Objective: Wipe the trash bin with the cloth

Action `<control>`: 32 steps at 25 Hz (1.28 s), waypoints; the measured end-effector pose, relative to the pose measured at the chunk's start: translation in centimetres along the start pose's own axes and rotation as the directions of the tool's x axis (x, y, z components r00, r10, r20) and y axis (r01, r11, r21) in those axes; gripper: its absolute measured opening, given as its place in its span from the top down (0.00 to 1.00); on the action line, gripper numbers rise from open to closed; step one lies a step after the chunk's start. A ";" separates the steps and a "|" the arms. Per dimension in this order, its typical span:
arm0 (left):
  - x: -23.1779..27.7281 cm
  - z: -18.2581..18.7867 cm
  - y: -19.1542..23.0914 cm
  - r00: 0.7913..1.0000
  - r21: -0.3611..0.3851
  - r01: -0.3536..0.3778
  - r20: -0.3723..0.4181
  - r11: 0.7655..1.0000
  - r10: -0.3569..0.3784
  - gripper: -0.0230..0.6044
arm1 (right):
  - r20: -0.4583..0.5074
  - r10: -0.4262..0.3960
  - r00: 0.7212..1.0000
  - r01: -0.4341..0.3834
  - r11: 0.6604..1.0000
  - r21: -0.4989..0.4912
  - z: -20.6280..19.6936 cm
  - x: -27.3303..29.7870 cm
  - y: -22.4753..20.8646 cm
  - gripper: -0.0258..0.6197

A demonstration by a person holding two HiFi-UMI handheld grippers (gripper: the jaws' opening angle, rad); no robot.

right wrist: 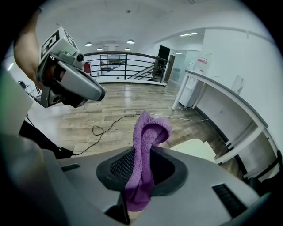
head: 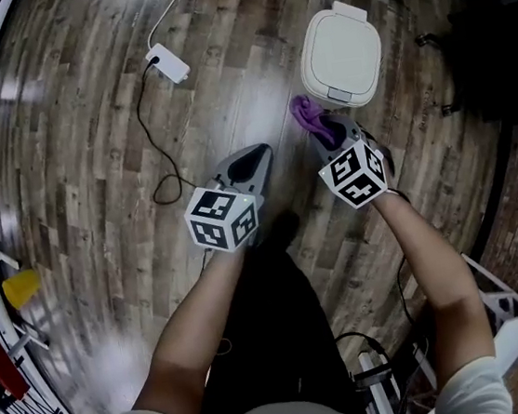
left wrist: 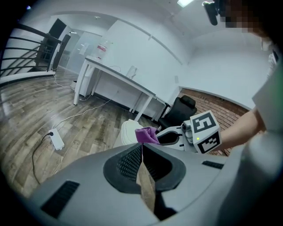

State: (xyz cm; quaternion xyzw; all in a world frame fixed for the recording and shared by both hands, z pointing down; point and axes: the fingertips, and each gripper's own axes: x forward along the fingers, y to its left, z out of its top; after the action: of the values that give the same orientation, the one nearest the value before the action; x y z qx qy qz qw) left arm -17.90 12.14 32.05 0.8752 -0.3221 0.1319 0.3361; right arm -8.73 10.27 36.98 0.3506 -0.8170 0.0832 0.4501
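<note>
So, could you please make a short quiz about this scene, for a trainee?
1. True or false: the left gripper holds the cloth.
2. What colour is the cloth? A) yellow B) purple C) white
3. Fill in: the lid of the trash bin is ____ (open or closed).

Key:
1. False. Its jaws are together with nothing between them; the right gripper is clamped on the cloth.
2. B
3. closed

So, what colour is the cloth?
Purple; the cloth shows best in the right gripper view.
</note>
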 end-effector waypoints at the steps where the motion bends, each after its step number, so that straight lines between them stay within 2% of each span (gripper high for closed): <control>1: 0.2 0.4 0.1 1.000 -0.003 0.000 0.005 1.000 0.000 0.95 | -0.006 0.017 1.000 -0.017 1.000 -0.012 0.5 0.2 -0.3 0.83; 6: 1.3 2.2 1.8 0.999 -0.051 -0.016 0.040 0.999 0.018 0.95 | -0.073 0.099 0.992 -0.106 0.990 -0.095 2.8 2.3 -2.4 0.83; 12: 3.3 3.5 6.0 0.996 -0.145 -0.049 0.069 0.988 0.060 0.95 | -0.197 0.173 0.965 -0.208 0.962 -0.177 4.9 7.4 -6.9 0.83; 16: 3.9 3.6 10.1 0.993 -0.216 -0.083 0.063 0.973 0.099 0.95 | -0.270 0.207 0.940 -0.262 0.947 -0.187 5.9 11.6 -9.3 0.83; 21: 3.3 4.8 14.6 0.980 -0.312 -0.137 0.095 0.940 0.174 0.95 | -0.341 0.234 0.910 -0.324 0.917 -0.234 7.7 15.2 -11.1 0.83; 24: 3.6 5.4 16.2 0.968 -0.379 -0.161 0.122 0.911 0.221 0.95 | -0.365 0.247 0.898 -0.345 0.908 -0.236 8.6 16.5 -12.5 0.83; 26: 4.2 5.3 17.0 0.959 -0.436 -0.168 0.137 0.884 0.250 0.95 | -0.381 0.246 0.891 -0.356 0.900 -0.253 9.1 17.4 -13.6 0.83; 29: 5.4 4.2 17.8 0.942 -0.523 -0.182 0.150 0.833 0.300 0.95 | -0.409 0.252 0.877 -0.389 0.873 -0.296 9.4 19.3 -15.2 0.83; 32: 6.7 2.1 18.0 0.920 -0.594 -0.215 0.143 0.775 0.365 0.95 | -0.450 0.277 0.849 -0.442 0.838 -0.319 8.2 21.2 -16.3 0.83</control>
State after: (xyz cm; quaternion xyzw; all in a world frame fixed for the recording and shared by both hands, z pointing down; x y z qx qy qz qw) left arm -24.53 -2.60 42.55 0.6838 -0.5184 -0.0309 0.5126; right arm -11.13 -16.00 46.12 0.0616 -0.7626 0.0618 0.6410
